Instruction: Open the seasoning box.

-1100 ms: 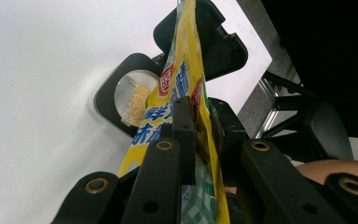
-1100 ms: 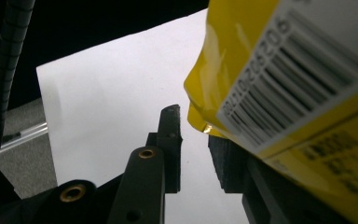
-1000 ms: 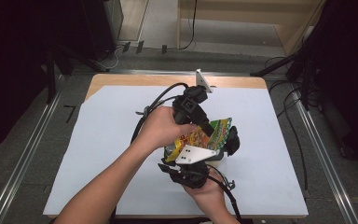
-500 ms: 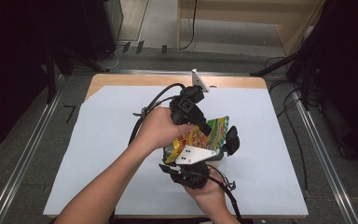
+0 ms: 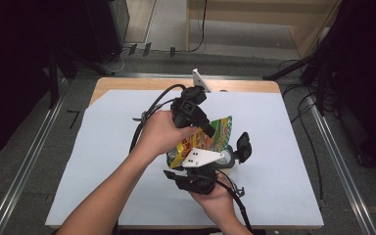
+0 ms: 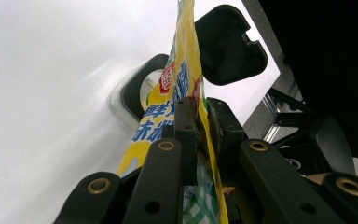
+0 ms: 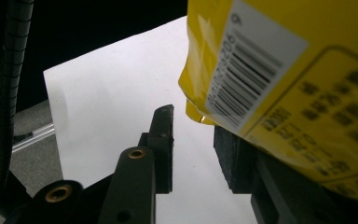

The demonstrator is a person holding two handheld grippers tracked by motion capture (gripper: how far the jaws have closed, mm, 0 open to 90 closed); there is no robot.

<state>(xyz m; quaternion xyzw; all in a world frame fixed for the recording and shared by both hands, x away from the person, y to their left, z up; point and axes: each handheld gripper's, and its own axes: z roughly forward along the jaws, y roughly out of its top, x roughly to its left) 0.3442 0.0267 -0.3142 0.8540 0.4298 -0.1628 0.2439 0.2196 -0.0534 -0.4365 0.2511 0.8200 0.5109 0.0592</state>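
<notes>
Packet handling is the step in hand: a yellow snack packet [image 5: 210, 139] is held upright above a small clear container [image 6: 121, 100] with a black hinged lid [image 6: 228, 44] swung back, both near the middle of the white surface [image 5: 103, 147].

1. Left gripper [image 6: 198, 114]: clenched on the packet, its 2 jaws pinching the upper edge from either side. In the high view the left hand [image 5: 159, 134] holds this gripper above the packet.
2. Right gripper [image 7: 193, 140]: released. Its jaws stand apart with a clear gap of white surface between them; the lower corner of the packet, barcode side, hangs just above and in front of the far jaw. Whether that jaw touches the packet cannot be told. The right hand [image 5: 210, 193] sits below, at the near edge.

Judged next move: bring the right gripper onto the packet's lower part and close it, so the packet is held at 2 points. This calls for a short, aligned approach while the left gripper holds the top steady over the container.
</notes>
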